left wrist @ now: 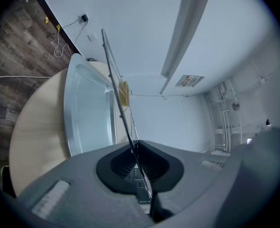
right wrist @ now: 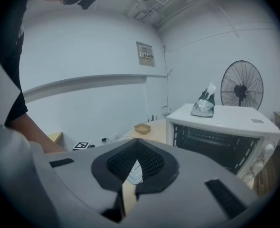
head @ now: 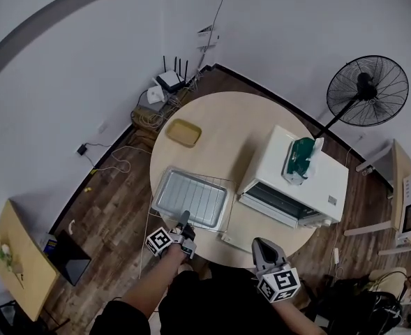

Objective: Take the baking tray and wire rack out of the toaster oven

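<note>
On the table [head: 219, 128], baking tray [head: 191, 197] and wire rack [head: 227, 187] lie left of the toaster oven [head: 331, 180].

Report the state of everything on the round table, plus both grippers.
White toaster oven: door open.
Silver baking tray: out, flat on the round wooden table.
Wire rack: out, gripped at its near edge, over the tray.
Yellow shallow dish: empty.
Left gripper: shut on the wire rack.
Right gripper: shut, empty.

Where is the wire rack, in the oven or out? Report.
Out: the wire rack is over the baking tray on the table, clamped in the left gripper.
</note>
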